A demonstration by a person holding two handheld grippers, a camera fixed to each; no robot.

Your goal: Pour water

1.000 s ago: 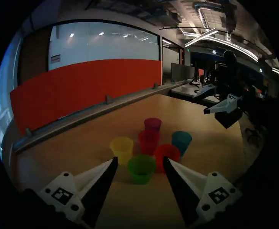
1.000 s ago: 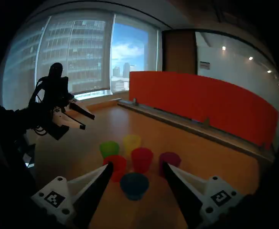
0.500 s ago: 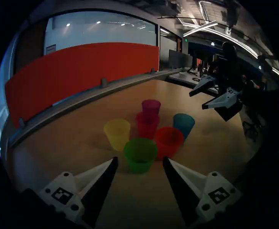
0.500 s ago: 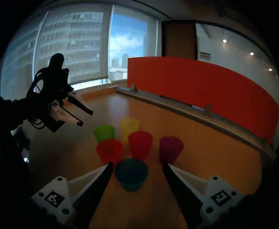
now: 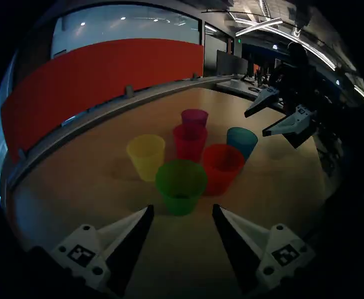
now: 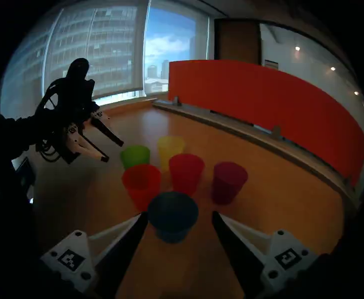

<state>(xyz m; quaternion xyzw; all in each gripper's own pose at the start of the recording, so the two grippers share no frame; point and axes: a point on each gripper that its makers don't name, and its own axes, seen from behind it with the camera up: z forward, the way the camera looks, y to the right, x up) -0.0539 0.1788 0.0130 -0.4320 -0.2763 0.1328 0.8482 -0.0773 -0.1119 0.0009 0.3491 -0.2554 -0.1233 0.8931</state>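
Several coloured plastic cups stand bunched on a wooden table (image 5: 82, 184). In the left gripper view the green cup (image 5: 181, 186) is nearest, just ahead of my open left gripper (image 5: 182, 219); behind it stand a yellow cup (image 5: 146, 156), an orange-red cup (image 5: 222, 168), a red cup (image 5: 189, 143), a magenta cup (image 5: 194, 119) and a teal cup (image 5: 241, 142). The right gripper (image 5: 274, 117) hovers open at the far right. In the right gripper view the teal cup (image 6: 173, 216) sits just ahead of my open right gripper (image 6: 179, 222), and the left gripper (image 6: 99, 139) hangs open beyond the green cup (image 6: 135, 156).
An orange-red partition (image 5: 97, 70) on a grey rail borders the table's far side. Large windows (image 6: 97, 55) lie behind the left gripper, where a dark sleeve (image 6: 12, 144) reaches in. Dark office desks (image 5: 242, 89) stand beyond the table.
Both grippers have moved closer to the cups. The green cup now lies nearer the left fingertips and the teal cup nearer the right fingertips. The cups have not moved.
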